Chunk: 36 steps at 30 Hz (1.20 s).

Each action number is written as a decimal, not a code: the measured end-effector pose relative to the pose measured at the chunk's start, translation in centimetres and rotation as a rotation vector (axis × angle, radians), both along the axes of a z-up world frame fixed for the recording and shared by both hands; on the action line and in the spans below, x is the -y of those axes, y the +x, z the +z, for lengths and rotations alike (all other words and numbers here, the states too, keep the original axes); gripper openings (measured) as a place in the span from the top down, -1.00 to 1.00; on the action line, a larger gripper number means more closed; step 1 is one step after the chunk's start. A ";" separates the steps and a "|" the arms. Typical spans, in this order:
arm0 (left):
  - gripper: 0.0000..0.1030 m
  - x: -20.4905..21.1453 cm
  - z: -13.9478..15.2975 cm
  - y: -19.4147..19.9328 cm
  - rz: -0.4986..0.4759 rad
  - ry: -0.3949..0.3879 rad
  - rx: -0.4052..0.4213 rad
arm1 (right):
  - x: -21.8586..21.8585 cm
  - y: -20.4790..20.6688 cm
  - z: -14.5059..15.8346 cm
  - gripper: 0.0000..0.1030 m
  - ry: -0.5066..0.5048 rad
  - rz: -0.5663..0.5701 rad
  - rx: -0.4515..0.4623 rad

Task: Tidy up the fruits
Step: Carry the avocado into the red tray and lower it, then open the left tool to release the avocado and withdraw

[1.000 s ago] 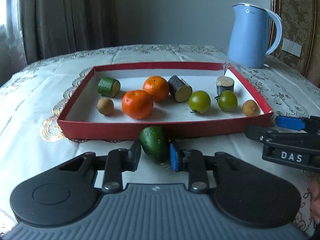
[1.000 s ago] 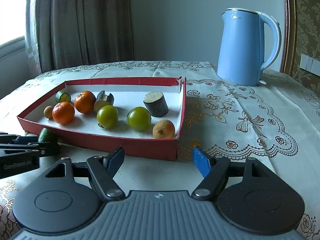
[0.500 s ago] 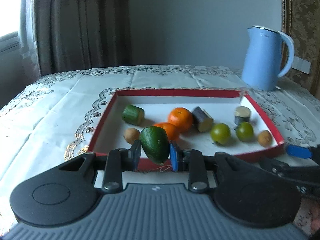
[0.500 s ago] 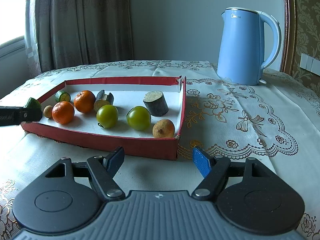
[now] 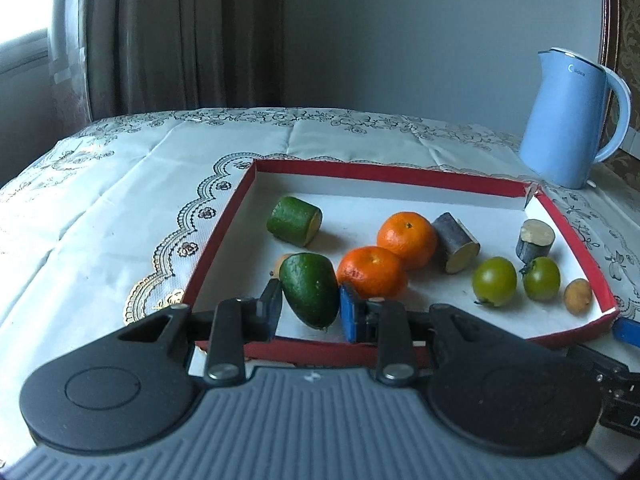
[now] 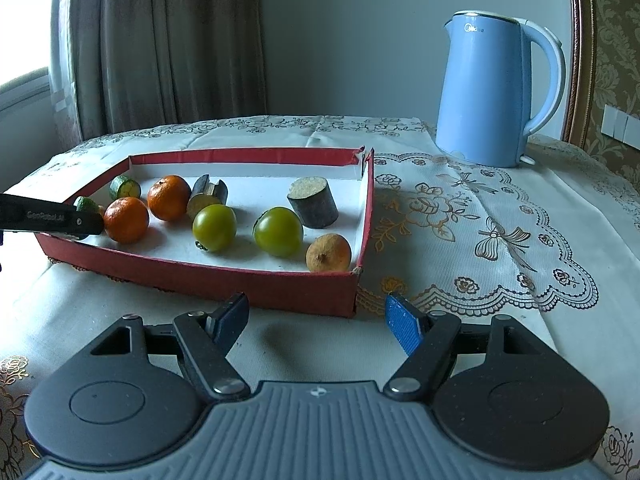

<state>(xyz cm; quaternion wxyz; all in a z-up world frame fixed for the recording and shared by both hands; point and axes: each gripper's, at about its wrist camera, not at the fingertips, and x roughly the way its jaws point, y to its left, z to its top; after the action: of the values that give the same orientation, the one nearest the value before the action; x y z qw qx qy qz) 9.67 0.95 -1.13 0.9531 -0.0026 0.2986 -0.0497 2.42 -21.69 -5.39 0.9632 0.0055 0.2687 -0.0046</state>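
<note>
Two grippers: my left gripper (image 5: 308, 312) clamped a smooth cucumber (image 5: 310, 294) above the tray (image 5: 320, 350) on lace cloth (image 5: 120, 208); my right gripper (image 6: 316, 320) gaped empty beside it.

Home setting, likely a dining or living room. Table (image 6: 500, 280) covered with a cream lace-pattern tablecloth (image 5: 120, 208) with gold embroidered scallops. Blue electric kettle (image 6: 488, 92) stands near the table's far right corner. Heavy brown curtains (image 6: 160, 48) hang behind the far left edge, beside a bright window (image 5: 24, 32). Plain grey wall (image 6: 352, 40) behind. Ornate damask wallpaper (image 6: 616, 60) with wall switches (image 6: 620, 124) at far right. Red-rimmed tray (image 6: 200, 272) of fruit on the table's left half.
</note>
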 end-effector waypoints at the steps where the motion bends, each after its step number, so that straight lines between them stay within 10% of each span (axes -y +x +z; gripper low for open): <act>1: 0.47 0.0 0.0 0.1 0.002 0.000 0.001 | 0.0 0.0 0.0 -0.45 0.000 0.000 0.000; 16: 0.42 0.3 -0.5 0.0 0.005 0.023 0.006 | 0.0 0.0 0.0 -0.45 0.001 0.000 0.001; 24: -0.62 0.2 -0.2 -0.6 0.011 0.029 0.034 | 0.1 0.0 0.0 -0.45 0.002 -0.001 0.000; 36: -0.90 0.0 0.4 -3.0 0.004 0.047 0.076 | 0.2 0.0 0.0 -0.46 0.012 -0.009 -0.005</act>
<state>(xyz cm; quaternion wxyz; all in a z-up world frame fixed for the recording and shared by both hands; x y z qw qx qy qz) 6.63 0.94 -0.77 0.9637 0.0210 0.2631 -0.0411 2.45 -21.89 -5.39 0.9625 0.0125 0.2710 -0.0071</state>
